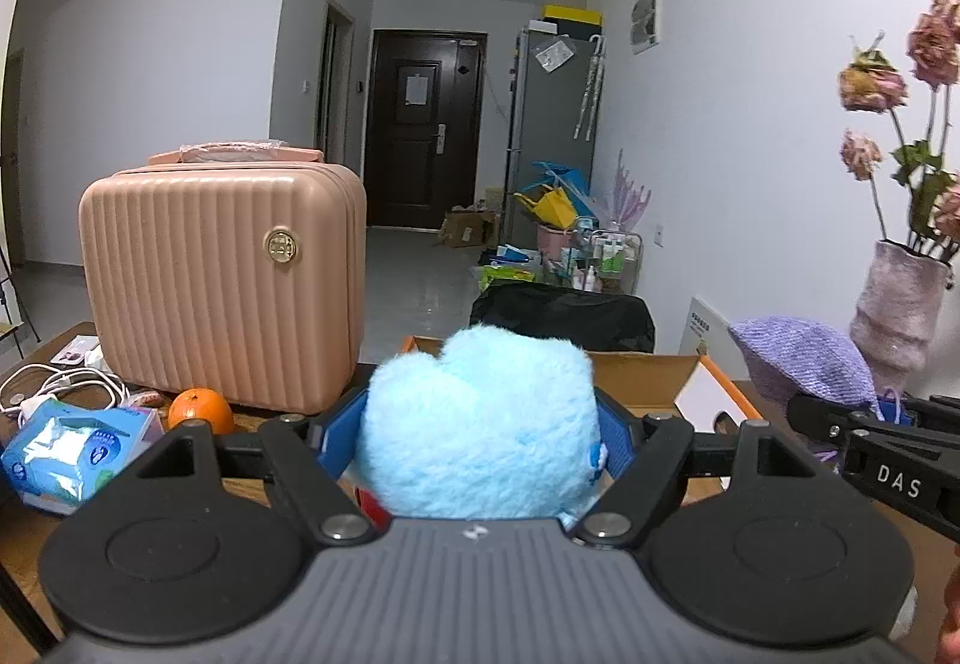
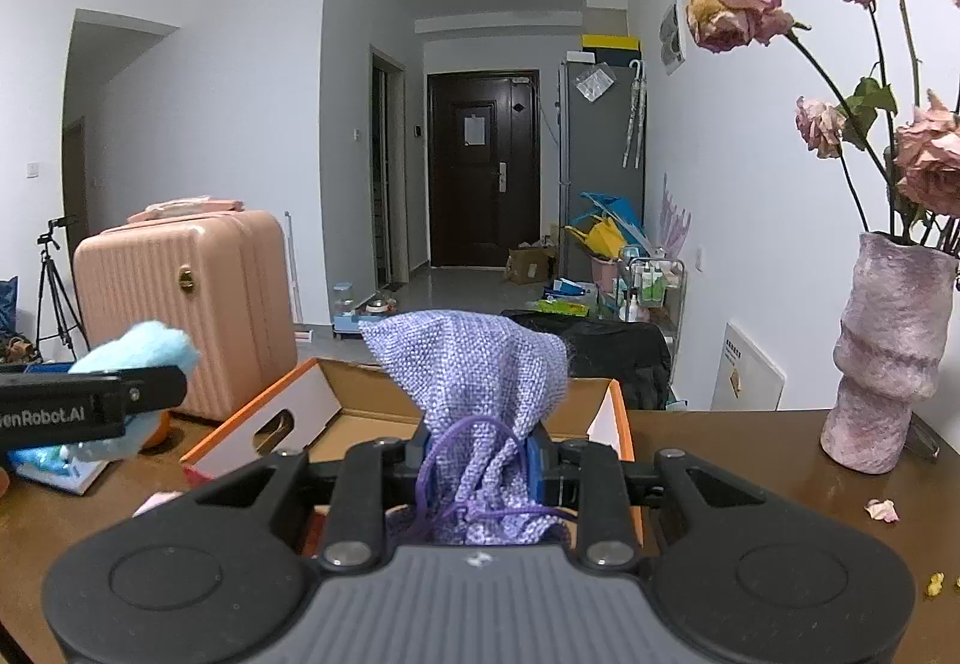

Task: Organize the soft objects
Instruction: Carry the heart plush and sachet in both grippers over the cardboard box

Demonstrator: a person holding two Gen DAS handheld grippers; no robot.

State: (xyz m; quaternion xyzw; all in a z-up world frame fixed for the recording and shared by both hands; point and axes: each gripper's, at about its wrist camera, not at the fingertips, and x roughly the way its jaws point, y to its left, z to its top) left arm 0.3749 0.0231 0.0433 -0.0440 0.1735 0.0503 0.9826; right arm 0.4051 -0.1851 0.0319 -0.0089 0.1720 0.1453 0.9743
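A light blue plush toy [image 1: 480, 424] is clamped between the blue pads of the left gripper [image 1: 477, 439], held above the table with its rounded bulk standing upward; no clear long axis can be made out. A lilac woven drawstring pouch [image 2: 474, 394] is pinched at its gathered neck by the right gripper [image 2: 480, 460], whose jaws are drawn tight together on the fabric. The pouch's long axis is seen running upward and away from the camera, closed bottom uppermost, purple cord [image 2: 462, 460] trailing at the neck.

Both items are held just in front of an open cardboard box [image 2: 360, 412] with orange-edged flaps, which rests on a brown wooden table [image 2: 750, 460]. A pink ribbed suitcase [image 1: 222, 280] is noted standing to the left of the box, with an orange [image 1: 201, 409], a tissue pack [image 1: 72, 448] and white cables [image 1: 60, 385] near it. A mottled pink vase [image 2: 888, 358] of dried roses [image 2: 738, 13] stands at the right.

Beyond the table, a tiled hallway, a dark door [image 2: 483, 166] and a grey cabinet [image 2: 600, 154] are visible.
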